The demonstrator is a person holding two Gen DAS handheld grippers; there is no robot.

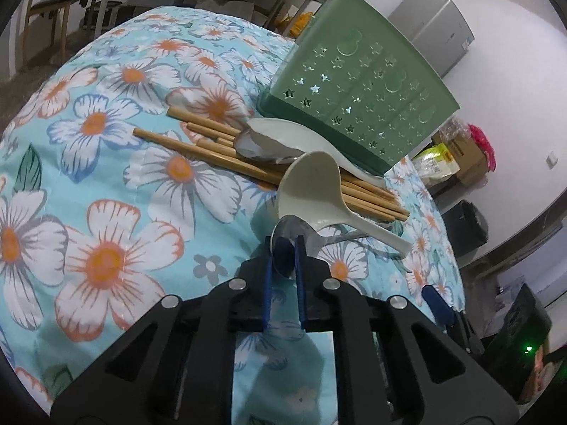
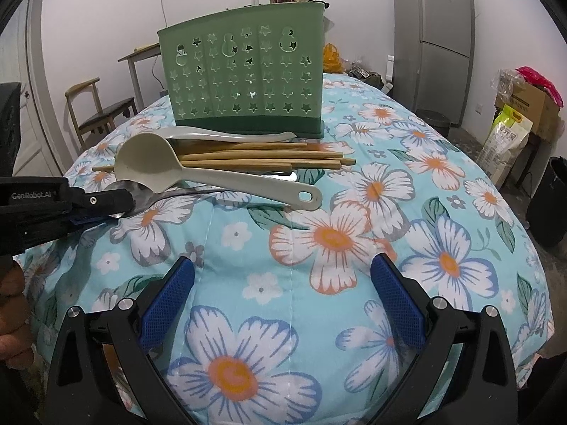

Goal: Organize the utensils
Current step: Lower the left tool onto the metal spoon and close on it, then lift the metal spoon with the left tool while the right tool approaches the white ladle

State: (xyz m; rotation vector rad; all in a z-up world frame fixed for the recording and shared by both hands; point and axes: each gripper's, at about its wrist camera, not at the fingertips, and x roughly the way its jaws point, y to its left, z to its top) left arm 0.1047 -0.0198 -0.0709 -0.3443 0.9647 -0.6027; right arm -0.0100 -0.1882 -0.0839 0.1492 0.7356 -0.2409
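Note:
A green utensil holder [image 1: 358, 81] [image 2: 244, 71] with star cut-outs stands upright on the floral tablecloth [image 2: 354, 241]. In front of it lie several wooden chopsticks [image 1: 198, 145] [image 2: 265, 159], a white spoon [image 1: 283, 131] [image 2: 219, 134], a metal spoon [image 1: 262, 147] and a cream plastic ladle-like spoon [image 1: 312, 187] [image 2: 152, 163]. My left gripper [image 1: 286, 248] [image 2: 124, 202] is shut on the bowl of a second metal spoon [image 1: 301, 233] [image 2: 170, 194], whose handle runs under the cream spoon. My right gripper [image 2: 283, 265] is open over bare cloth, well short of the pile.
A grey fridge [image 2: 432, 42] stands at the back right, with cardboard boxes and bags [image 2: 521, 113] and a black bin [image 2: 549, 198] on the floor to the right. A wooden chair [image 2: 95, 109] sits at the back left. A person's hand [image 2: 10, 301] holds the left gripper.

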